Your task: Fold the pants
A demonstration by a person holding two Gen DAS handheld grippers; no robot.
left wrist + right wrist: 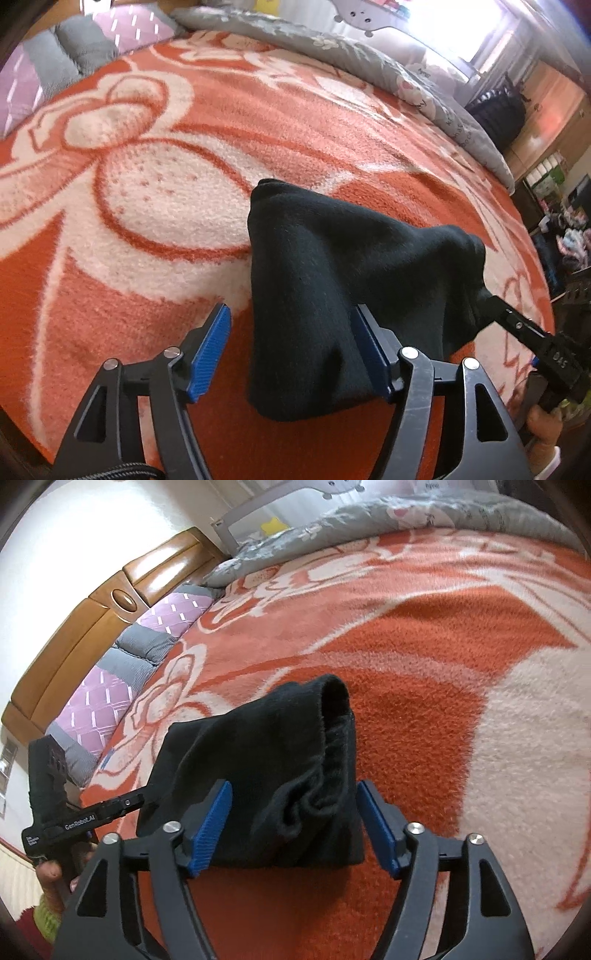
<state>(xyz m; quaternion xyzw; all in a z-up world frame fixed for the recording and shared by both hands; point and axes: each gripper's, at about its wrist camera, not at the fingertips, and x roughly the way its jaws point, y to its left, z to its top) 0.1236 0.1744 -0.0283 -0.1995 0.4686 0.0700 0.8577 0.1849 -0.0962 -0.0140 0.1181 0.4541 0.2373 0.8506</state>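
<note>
The black pants (332, 280) lie folded into a thick bundle on the orange-and-white blanket (155, 206) that covers the bed, well in from every edge that shows. In the left wrist view the left gripper (291, 354) has its jaws spread: the left blue pad (208, 354) stands clear of the cloth with blanket showing between, while the near end of the bundle lies against the right pad and covers part of it. The bundle reaches away from these jaws toward the middle of the bed, and its right side runs to the tip of the right gripper (480, 295), which comes in from the right edge of the view with a hand (543, 424) below it. In the right wrist view the right gripper (293, 827) also has its jaws spread; the pants (266, 760) lie between them, the cloth touching or overlapping the left pad (210, 830), and a thin gap shows at the right pad. The open rolled end of the bundle points away from these jaws. The left gripper (142, 796) touches the bundle's left side. Grey and purple bedding (122, 664) lies along the wooden headboard (85, 627) at the far edge.
</note>
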